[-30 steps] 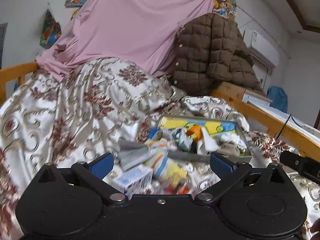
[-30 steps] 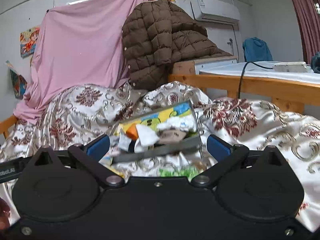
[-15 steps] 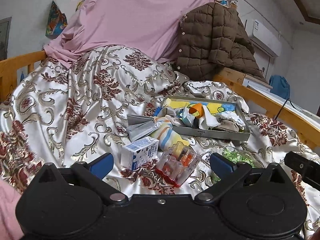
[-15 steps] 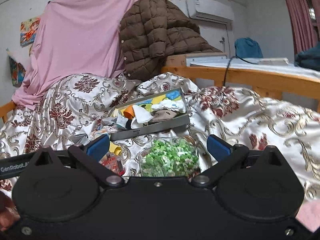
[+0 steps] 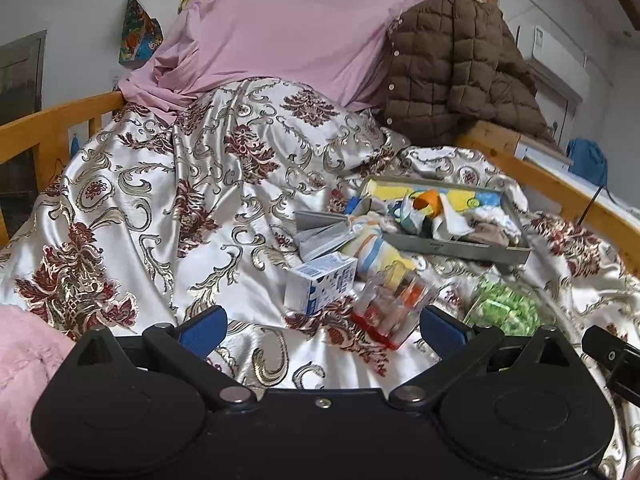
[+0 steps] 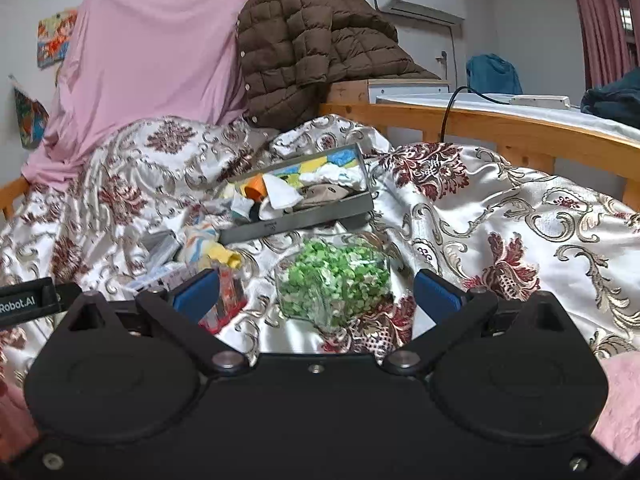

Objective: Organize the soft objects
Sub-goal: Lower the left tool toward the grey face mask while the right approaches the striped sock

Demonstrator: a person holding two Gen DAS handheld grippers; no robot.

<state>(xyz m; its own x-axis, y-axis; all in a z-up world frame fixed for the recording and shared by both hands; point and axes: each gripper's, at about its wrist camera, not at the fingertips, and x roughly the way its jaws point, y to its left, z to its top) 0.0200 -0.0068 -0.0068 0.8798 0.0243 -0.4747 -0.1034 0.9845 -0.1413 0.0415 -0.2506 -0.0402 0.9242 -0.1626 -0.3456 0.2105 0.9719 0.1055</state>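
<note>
A grey tray (image 5: pixel 456 249) (image 6: pixel 304 222) lies on the patterned satin bedspread (image 5: pixel 168 216) (image 6: pixel 500 216), filled with small cloth items, socks and rags. A striped yellow and blue sock (image 5: pixel 374 250) (image 6: pixel 208 246) lies just outside the tray. A clear jar of green bits (image 6: pixel 334 282) (image 5: pixel 502 308) lies in front of the tray. My left gripper (image 5: pixel 322 326) is open and empty, hovering short of a small milk carton (image 5: pixel 320 284) and a clear box of red and orange items (image 5: pixel 394 306). My right gripper (image 6: pixel 316 290) is open and empty, just short of the jar.
A pink sheet (image 5: pixel 304 28) and a brown quilted jacket (image 5: pixel 452 68) (image 6: pixel 312 44) are piled at the bed's head. Wooden bed rails (image 5: pixel 52 128) (image 6: pixel 500 132) run along both sides. A grey flat packet (image 5: pixel 320 234) lies left of the tray. Pink fuzzy fabric (image 5: pixel 20 380) is at the near left.
Both grippers have pulled back from the tray and tilted down, bringing the carton, the clear box and the green jar into view. Jaws stay open.
</note>
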